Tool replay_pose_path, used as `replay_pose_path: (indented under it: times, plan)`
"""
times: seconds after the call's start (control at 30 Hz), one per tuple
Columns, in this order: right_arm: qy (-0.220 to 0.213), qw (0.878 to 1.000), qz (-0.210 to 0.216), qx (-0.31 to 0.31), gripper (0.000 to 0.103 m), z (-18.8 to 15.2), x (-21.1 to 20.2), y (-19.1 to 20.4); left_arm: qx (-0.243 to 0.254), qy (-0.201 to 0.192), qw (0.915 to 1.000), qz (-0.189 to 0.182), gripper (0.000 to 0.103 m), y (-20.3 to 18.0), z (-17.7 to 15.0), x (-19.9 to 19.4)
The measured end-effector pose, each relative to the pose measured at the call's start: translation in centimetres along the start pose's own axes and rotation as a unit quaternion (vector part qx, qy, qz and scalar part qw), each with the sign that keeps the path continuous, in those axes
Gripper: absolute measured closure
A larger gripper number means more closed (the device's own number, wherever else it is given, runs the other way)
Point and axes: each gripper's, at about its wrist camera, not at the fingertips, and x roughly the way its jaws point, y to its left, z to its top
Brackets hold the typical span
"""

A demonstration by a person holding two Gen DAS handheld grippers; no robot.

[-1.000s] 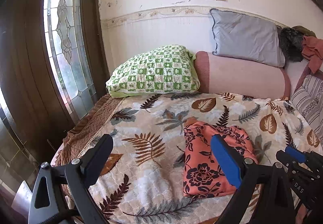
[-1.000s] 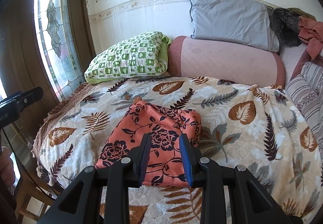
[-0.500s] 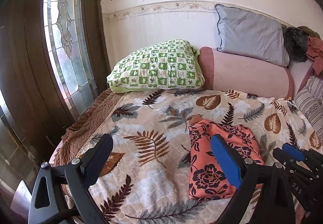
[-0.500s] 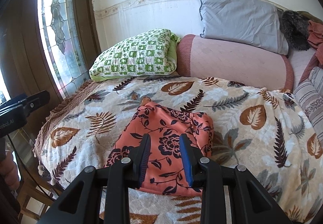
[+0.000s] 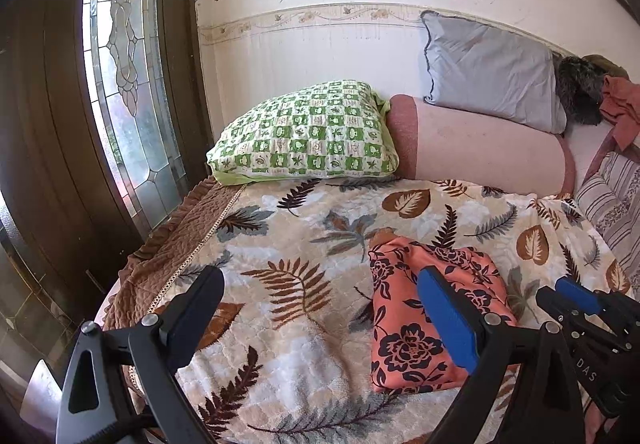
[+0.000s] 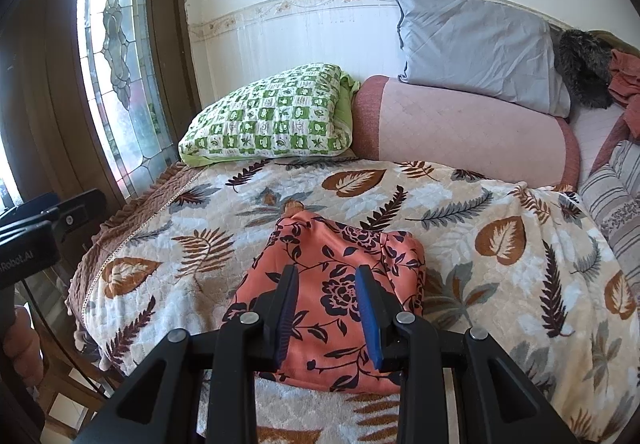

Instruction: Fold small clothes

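Note:
A folded orange garment with a dark flower print (image 5: 404, 308) lies on the leaf-patterned blanket (image 5: 288, 244); it also shows in the right wrist view (image 6: 336, 276). My left gripper (image 5: 320, 288) is wide open and empty, held above the blanket to the left of the garment. My right gripper (image 6: 326, 284) is partly open and empty, held just above the near part of the garment, and its tip shows at the right edge of the left wrist view (image 5: 576, 294).
A green checked pillow (image 5: 308, 132), a pink bolster (image 5: 480, 144) and a grey pillow (image 5: 488, 68) line the wall. A striped cushion (image 5: 612, 200) lies at right. A stained-glass window (image 5: 120, 56) and the bed's left edge (image 5: 160, 264) are at left.
Both grippers have drawn back and risen slightly from the garment, so it sits lower and farther in both views. The garment has not moved. Both grippers' openings are unchanged.

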Motion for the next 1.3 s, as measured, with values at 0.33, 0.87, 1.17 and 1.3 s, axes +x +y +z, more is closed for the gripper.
replay_pose_path:
  times: [0.33, 0.87, 1.17, 1.3]
  plan:
    - [-0.004, 1.0, 0.002, 0.001, 0.07, -0.1, -0.9, 0.2, 0.002, -0.001, 1.0, -0.001, 0.006, 0.0, 0.1, -0.7]
    - [0.003, 1.0, 0.023, 0.01, 0.07, 1.9, 2.1, -0.7, 0.015, 0.014, 0.9997, 0.01, 0.006, -0.9, 1.8, 1.6]
    - [-0.003, 1.0, 0.015, 0.015, 0.07, 2.1, 1.7, -0.5, 0.018, 0.009, 0.9998, 0.0, 0.006, -1.0, 2.0, 1.1]
    - [-0.01, 1.0, 0.01, 0.011, 0.07, 2.3, 1.0, 0.0, 0.017, 0.004, 0.9998, -0.004, 0.006, -0.6, 1.9, 0.4]
